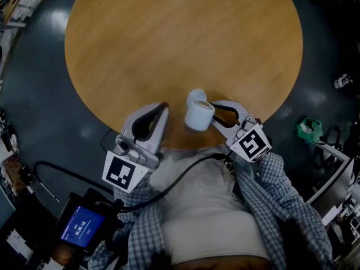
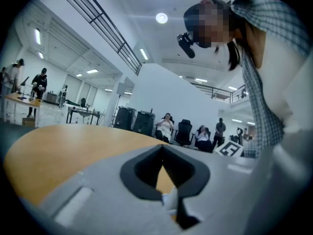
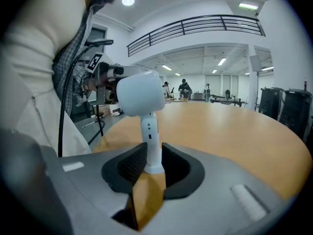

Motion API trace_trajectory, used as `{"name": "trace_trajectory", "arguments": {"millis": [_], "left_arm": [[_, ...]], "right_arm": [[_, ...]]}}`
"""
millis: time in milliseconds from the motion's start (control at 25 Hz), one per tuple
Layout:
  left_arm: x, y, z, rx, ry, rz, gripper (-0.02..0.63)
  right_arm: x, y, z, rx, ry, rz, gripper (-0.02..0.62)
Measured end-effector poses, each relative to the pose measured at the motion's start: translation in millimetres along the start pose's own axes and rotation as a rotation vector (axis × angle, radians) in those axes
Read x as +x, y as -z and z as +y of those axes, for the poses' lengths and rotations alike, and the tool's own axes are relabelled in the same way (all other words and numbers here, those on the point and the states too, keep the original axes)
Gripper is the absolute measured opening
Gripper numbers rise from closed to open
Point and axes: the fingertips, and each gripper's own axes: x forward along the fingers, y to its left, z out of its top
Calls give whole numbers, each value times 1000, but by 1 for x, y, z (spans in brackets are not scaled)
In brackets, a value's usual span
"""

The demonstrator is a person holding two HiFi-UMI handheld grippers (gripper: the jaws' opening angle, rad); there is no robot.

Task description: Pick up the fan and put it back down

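Observation:
The white hand fan (image 1: 198, 115) stands upright near the front edge of the round wooden table (image 1: 180, 38). In the right gripper view its round head (image 3: 141, 93) rises above a slim stem (image 3: 151, 141) whose foot rests on the wood. My right gripper (image 1: 218, 113) comes at it from the right, and both dark pads (image 3: 128, 166) sit tight against the stem (image 3: 152, 153). My left gripper (image 1: 163, 110) hovers just left of the fan with its jaw tips (image 2: 163, 155) touching and nothing between them.
A person's checked sleeve (image 1: 281, 196) and white shirt fill the lower head view. A black cable (image 1: 67, 173) runs to a screen device (image 1: 81, 226) on the dark floor. Seated people and black cases (image 2: 137, 121) are far beyond the table.

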Motion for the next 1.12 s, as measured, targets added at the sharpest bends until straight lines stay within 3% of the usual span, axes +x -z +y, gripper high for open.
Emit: {"name": "trace_trajectory", "arguments": {"millis": [200, 480, 760, 1120], "left_arm": [[17, -20, -12, 8, 47, -49, -2], [26, -14, -13, 37, 80, -12, -2], [40, -28, -13, 69, 87, -45, -2], [-4, -75, -43, 132, 87, -102, -2]], "right_arm": [[-24, 0, -21, 69, 125, 2, 5], [-42, -37, -57, 168, 225, -105, 3], [-50, -60, -90, 117, 302, -154, 3], [-90, -139, -62, 131, 348, -284, 3]]}}
